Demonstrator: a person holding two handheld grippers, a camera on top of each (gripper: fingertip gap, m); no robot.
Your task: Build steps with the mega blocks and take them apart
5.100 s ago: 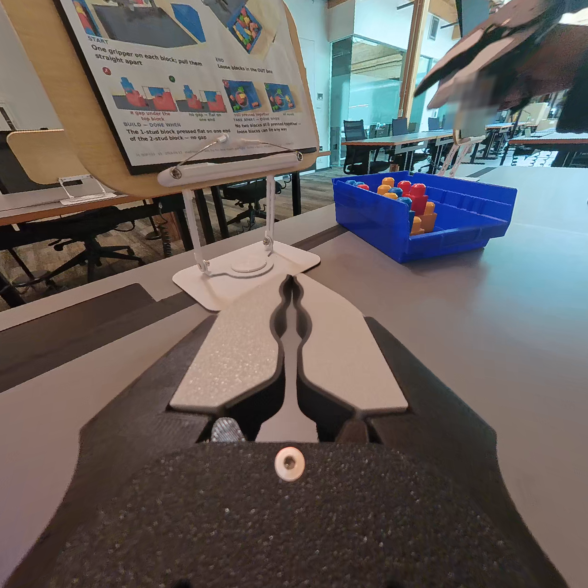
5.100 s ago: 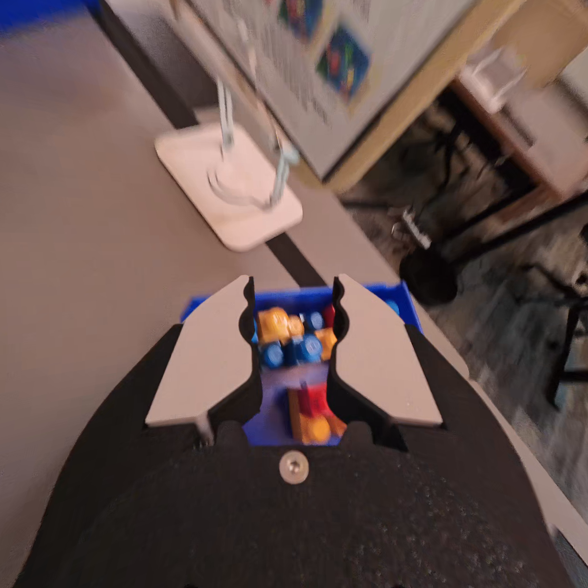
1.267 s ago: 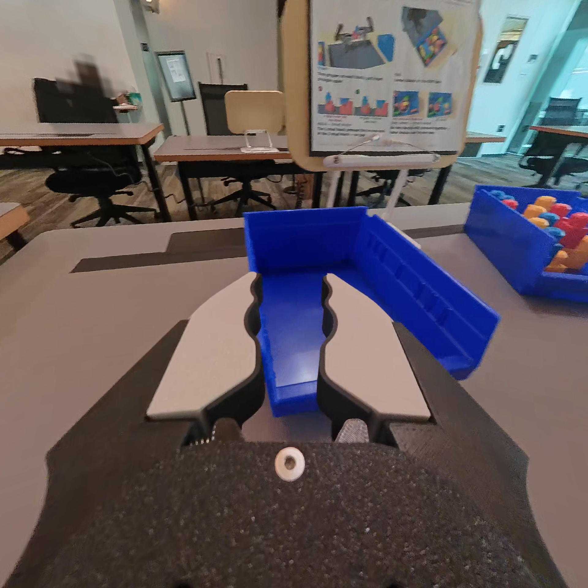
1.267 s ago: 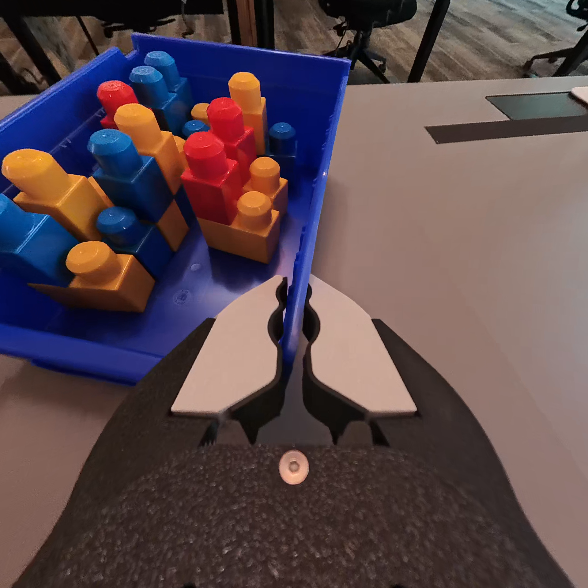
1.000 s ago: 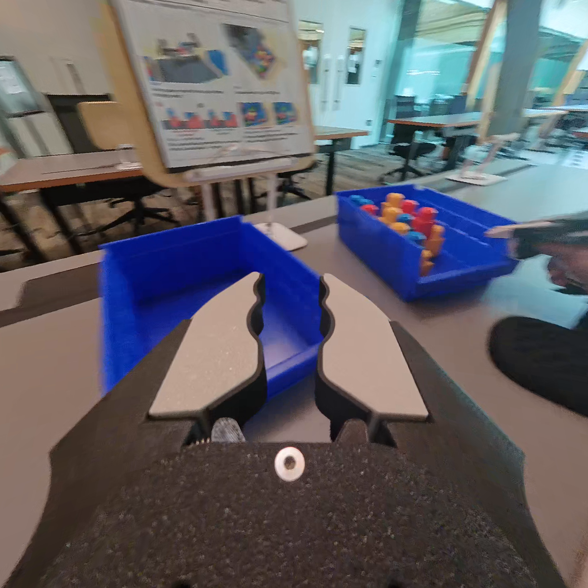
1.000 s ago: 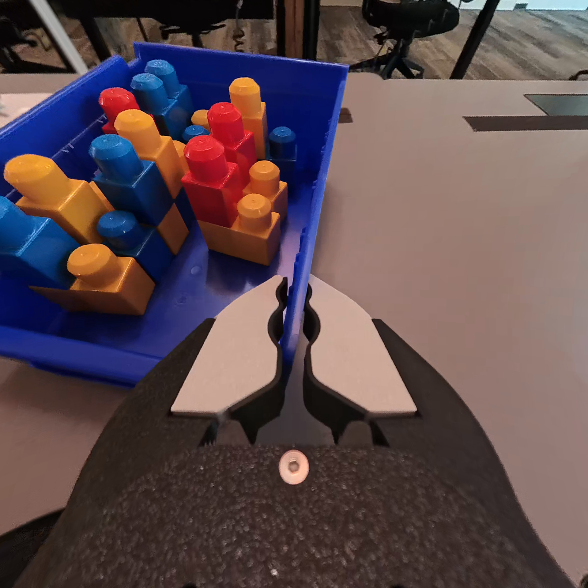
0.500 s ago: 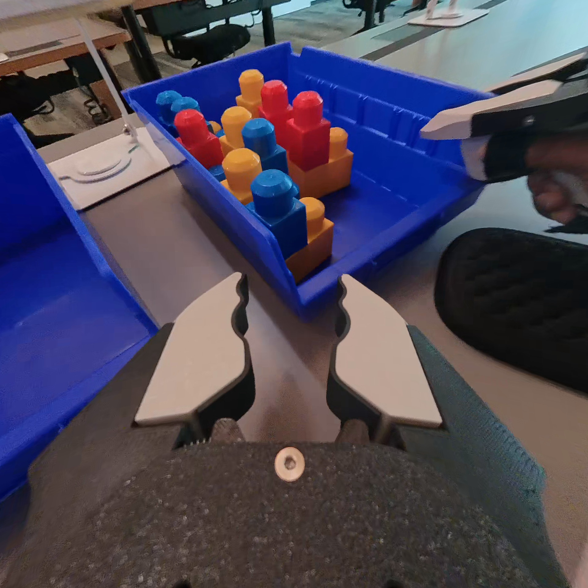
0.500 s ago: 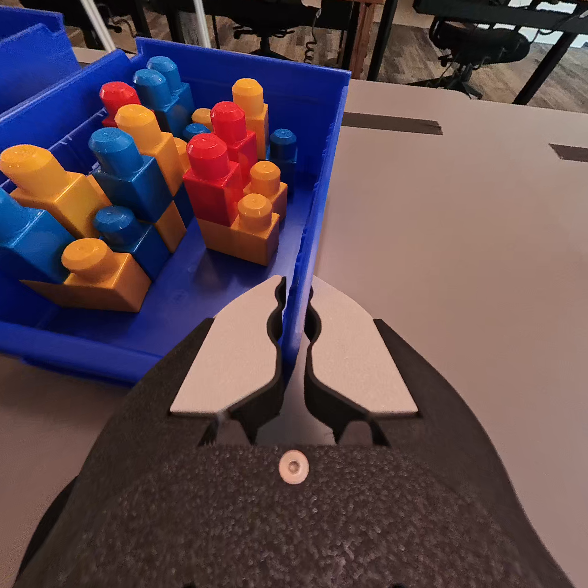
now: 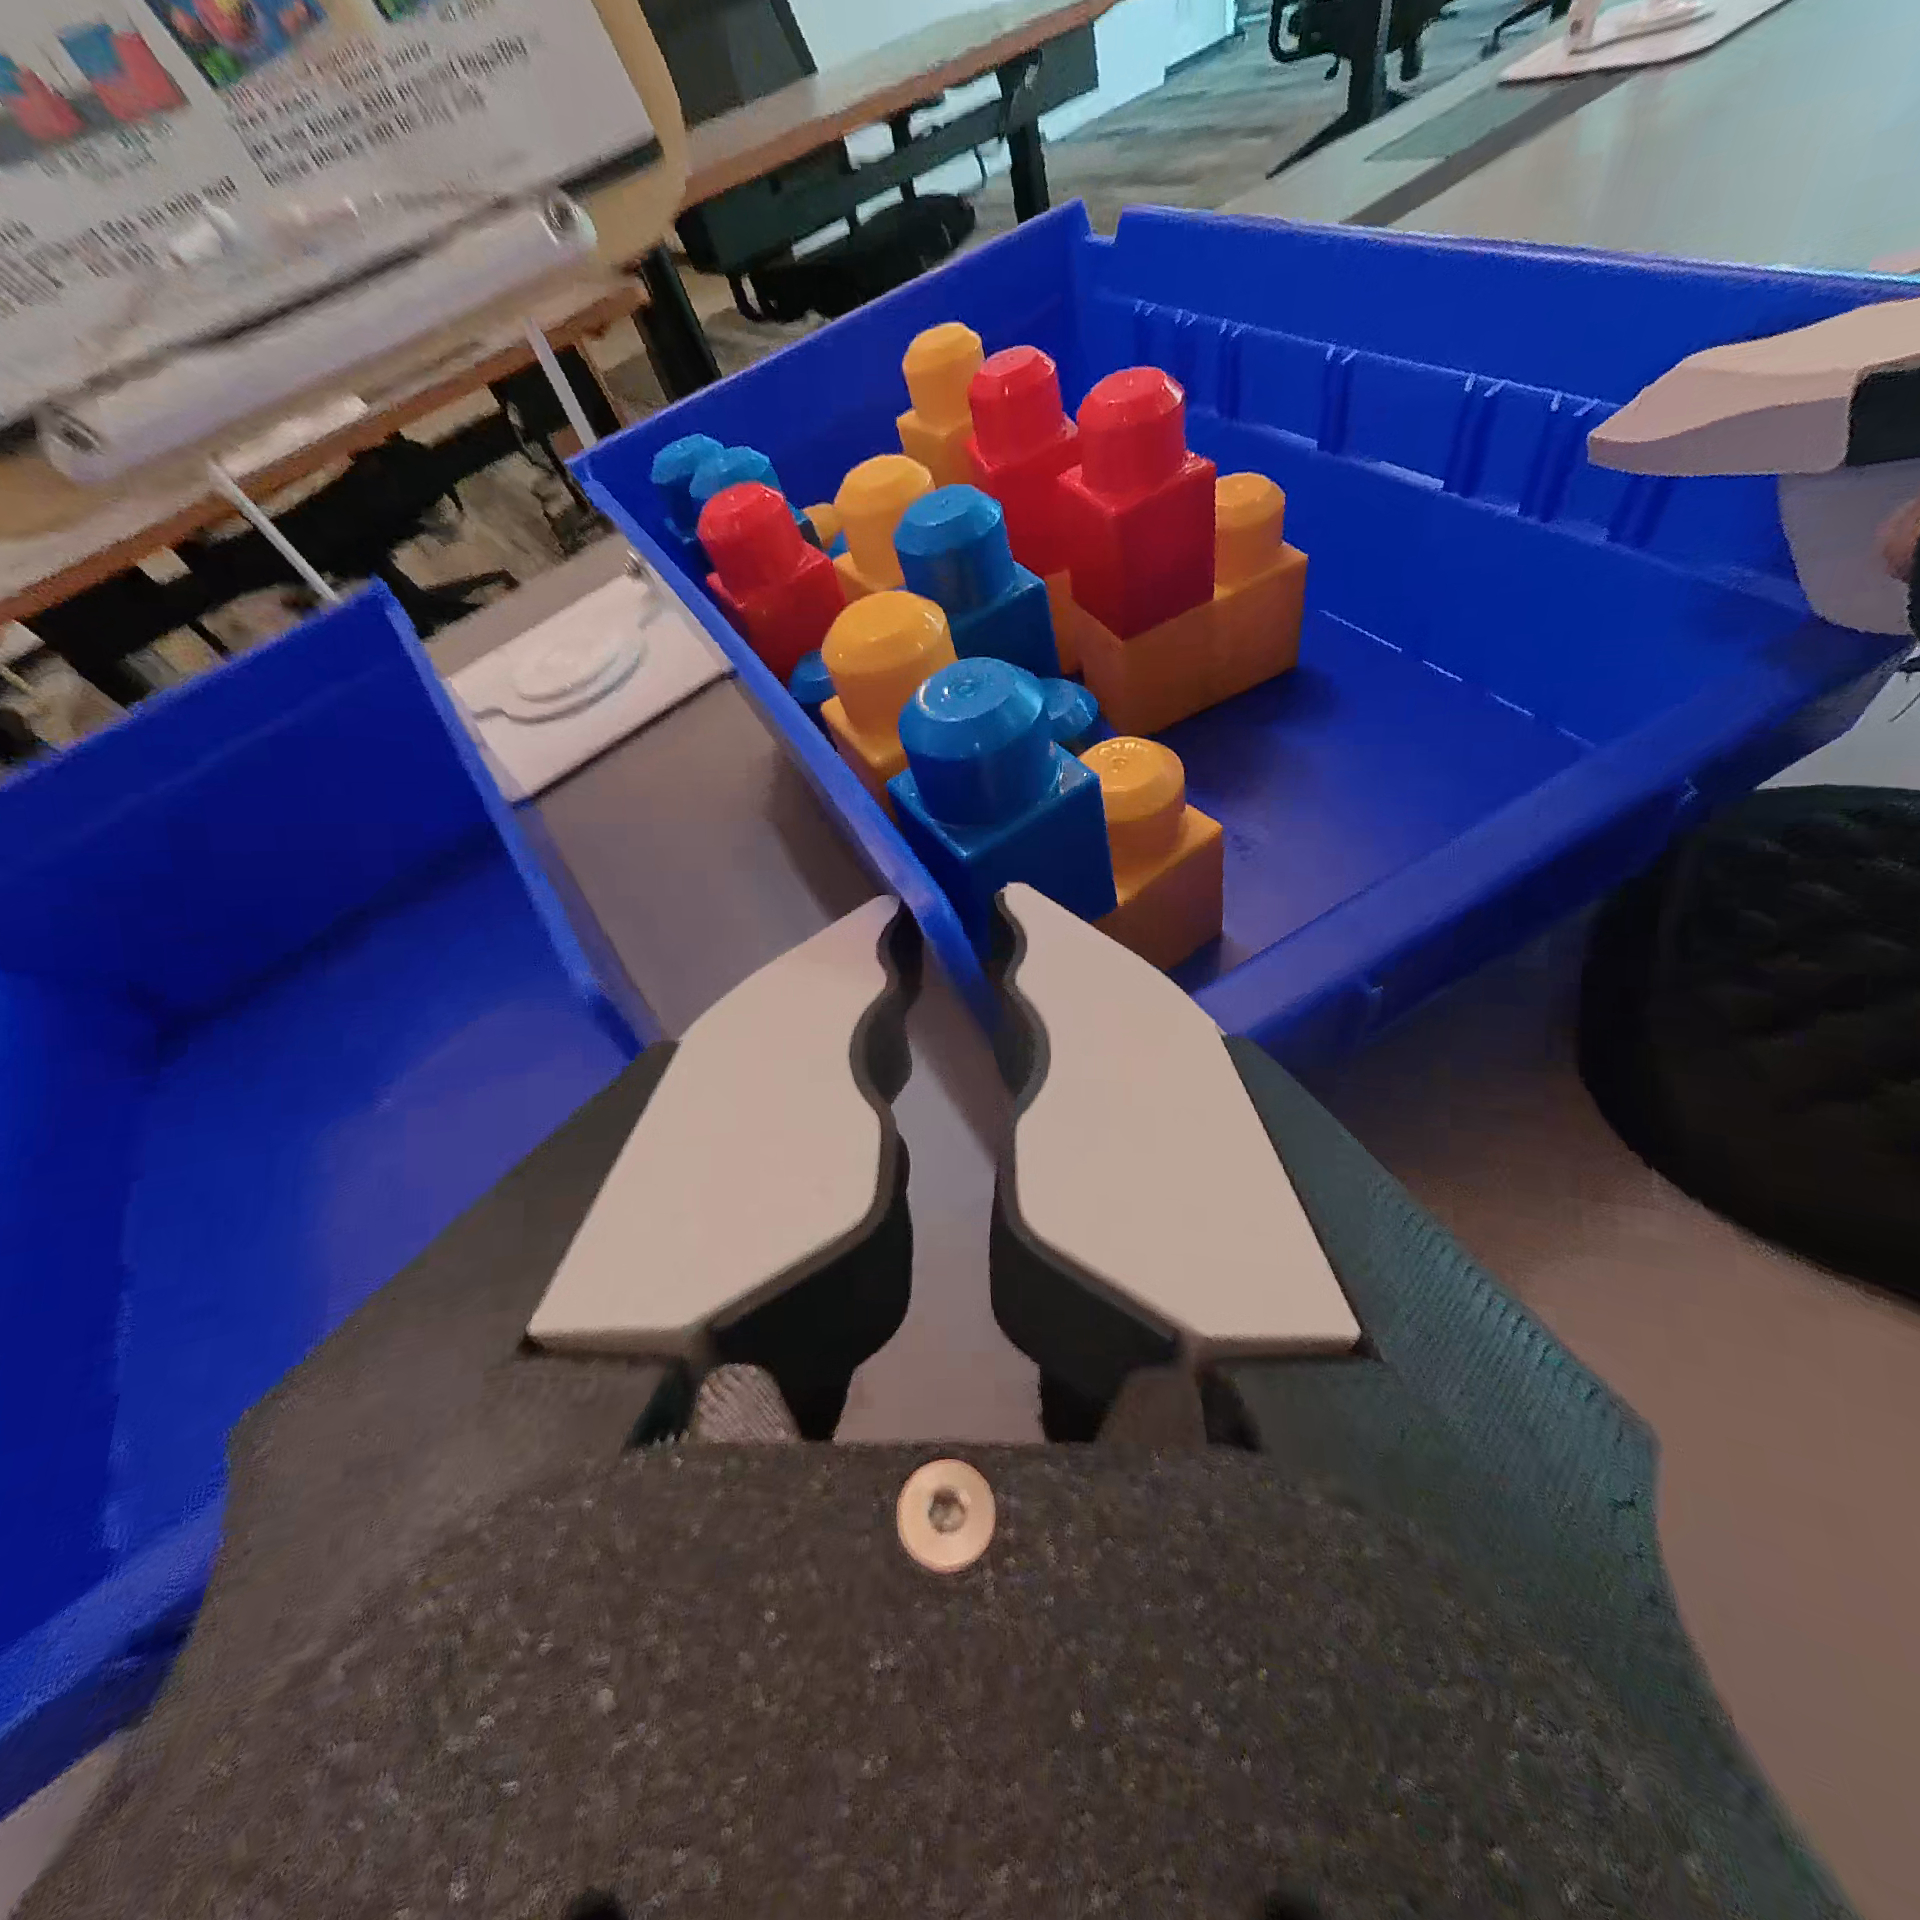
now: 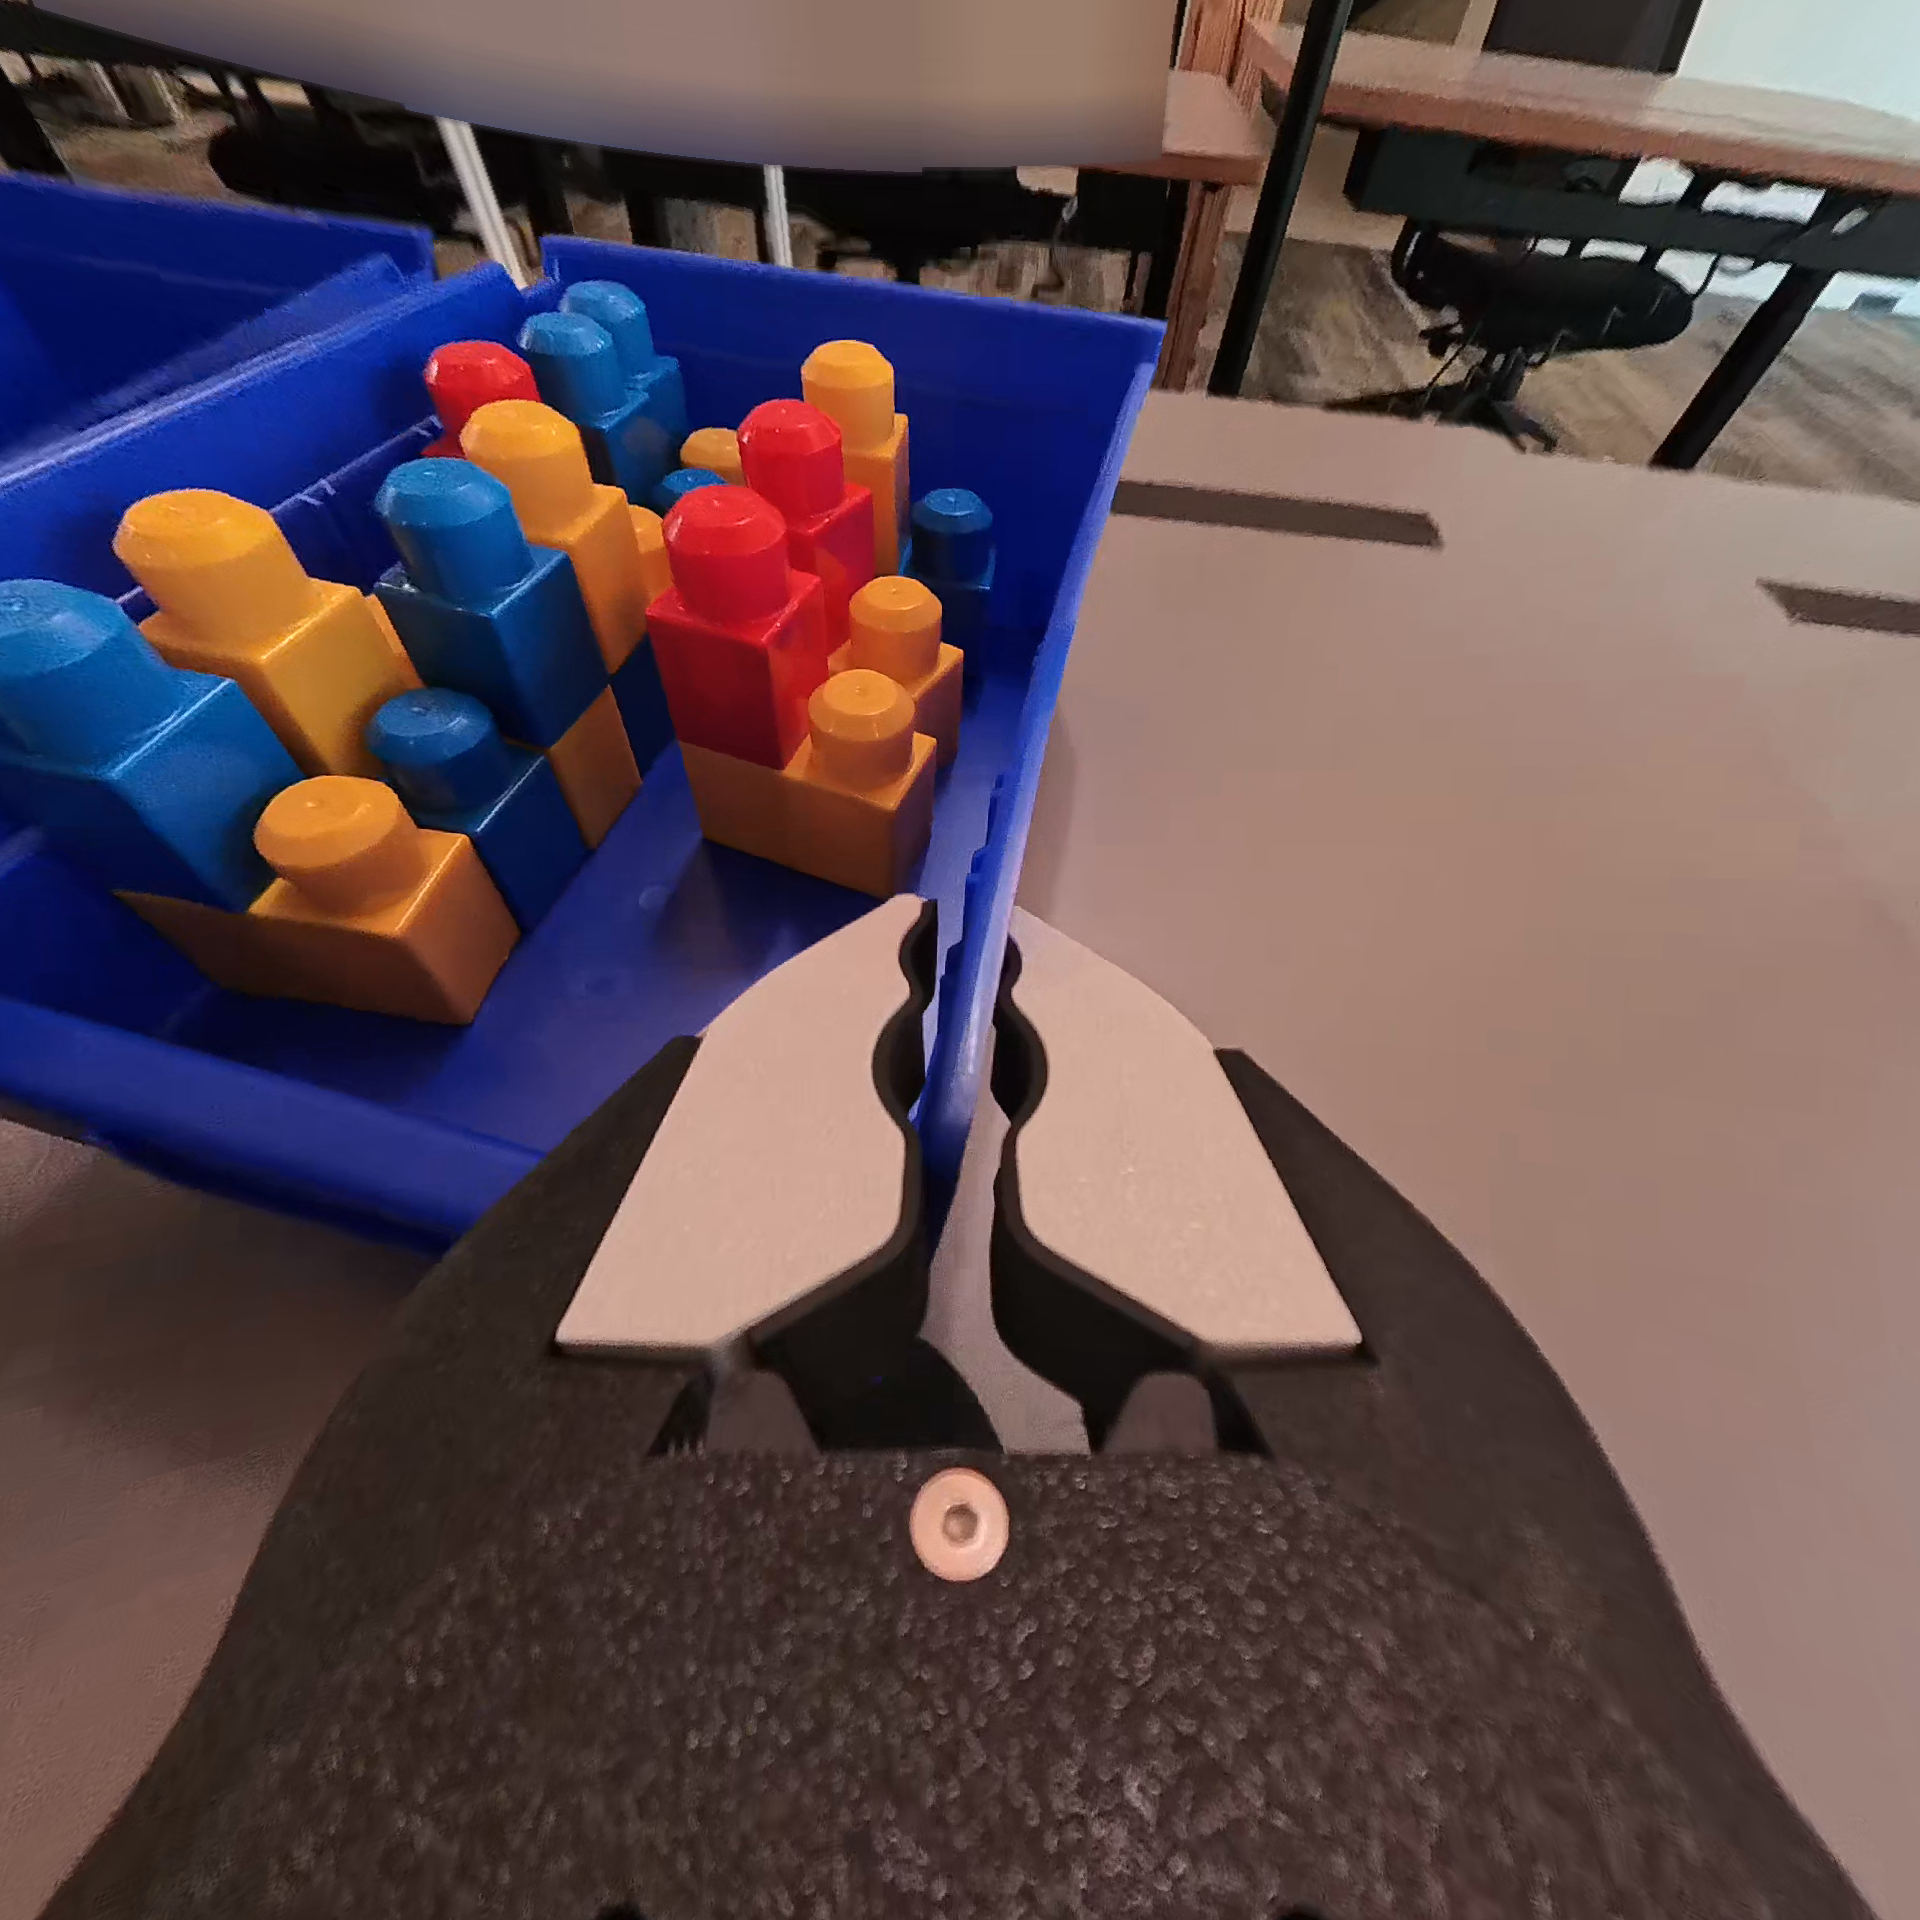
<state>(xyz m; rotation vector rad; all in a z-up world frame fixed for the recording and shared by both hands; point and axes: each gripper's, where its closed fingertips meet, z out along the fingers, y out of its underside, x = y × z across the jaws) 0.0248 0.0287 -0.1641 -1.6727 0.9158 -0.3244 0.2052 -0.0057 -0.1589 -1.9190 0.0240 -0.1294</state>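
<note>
Compared with half a second ago, finds the left hand-held gripper [image 9: 951,925] no longer spread wide short of the corner. Now narrows it onto the left side wall of the block bin [image 9: 1455,343], with one finger outside the wall and one inside, clenched on the plastic near the front corner. Brings the camera closer and lower, so the blocks loom larger.

Keeps the right hand-held gripper [image 10: 966,925] as before: clenched on the opposite side wall of the same block bin [image 10: 1049,582], near its front corner, one finger in, one out. Shows its pale fingertip again at the right edge of the left wrist view [image 9: 1766,416].

Leaves the mega blocks [image 9: 1138,520] inside the bin, all upright. Groups them as small steps: a one-stud block in red, blue or orange pressed onto one end of a two-stud base. Crowds them toward the back and left of the bin, with bare blue floor toward the right wall. Places the nearest blue-on-orange step [image 9: 1039,810] just beyond the left fingertips, touching or almost touching the gripped wall. Puts a red-on-orange step [image 10: 790,717] just ahead of the right gripper's inner finger.

Sets a second blue bin [image 9: 208,790] just beside the first on the grey bench [image 10: 1455,883], with a narrow strip of bench between them. Backs both with an instruction board [image 9: 260,135] on a white stand [image 9: 582,675], blurred here. Fills the lower right of the left view with a black textured mass [image 9: 1766,987]; cannot tell what. Shows desks and office chairs [image 10: 1538,301] beyond the bench.
</note>
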